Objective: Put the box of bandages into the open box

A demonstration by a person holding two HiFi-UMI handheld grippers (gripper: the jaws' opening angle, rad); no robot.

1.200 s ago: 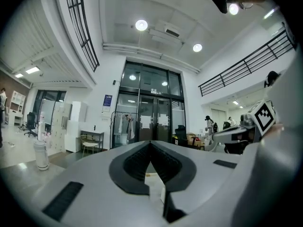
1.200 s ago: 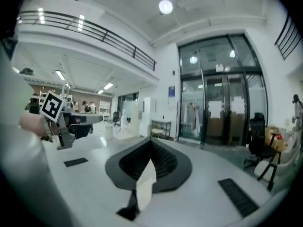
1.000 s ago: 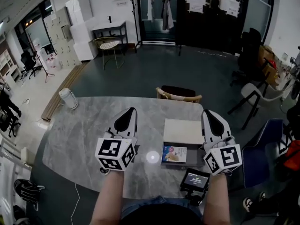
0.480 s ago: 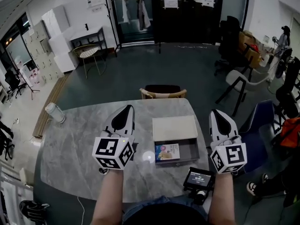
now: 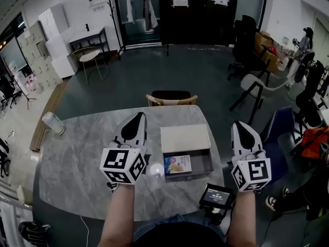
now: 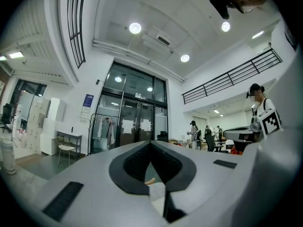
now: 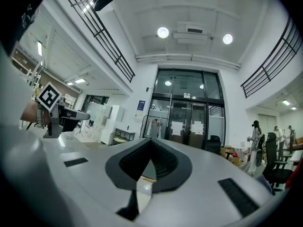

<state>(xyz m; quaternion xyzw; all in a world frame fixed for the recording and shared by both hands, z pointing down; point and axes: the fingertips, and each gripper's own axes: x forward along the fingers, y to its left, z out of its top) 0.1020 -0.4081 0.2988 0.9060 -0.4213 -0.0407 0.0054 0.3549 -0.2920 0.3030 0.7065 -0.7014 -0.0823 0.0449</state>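
The open grey box lies in the middle of the marble table, its pale lid folded back on the far side. The colourful box of bandages lies flat in the left part of the open box. My left gripper hovers left of the box, shut and empty, pointing away from me. My right gripper hovers right of the box, also shut and empty. In the left gripper view, the left gripper has its jaws together, and so does the right gripper in its own view.
A small black device with a lit screen sits at the table's near edge, under my right forearm. A wooden chair stands at the far side. Office chairs and a blue seat stand to the right.
The head view has swung, so the box now sits further left in it. My right gripper stands a little further from the box's right side. Both grippers stay shut.
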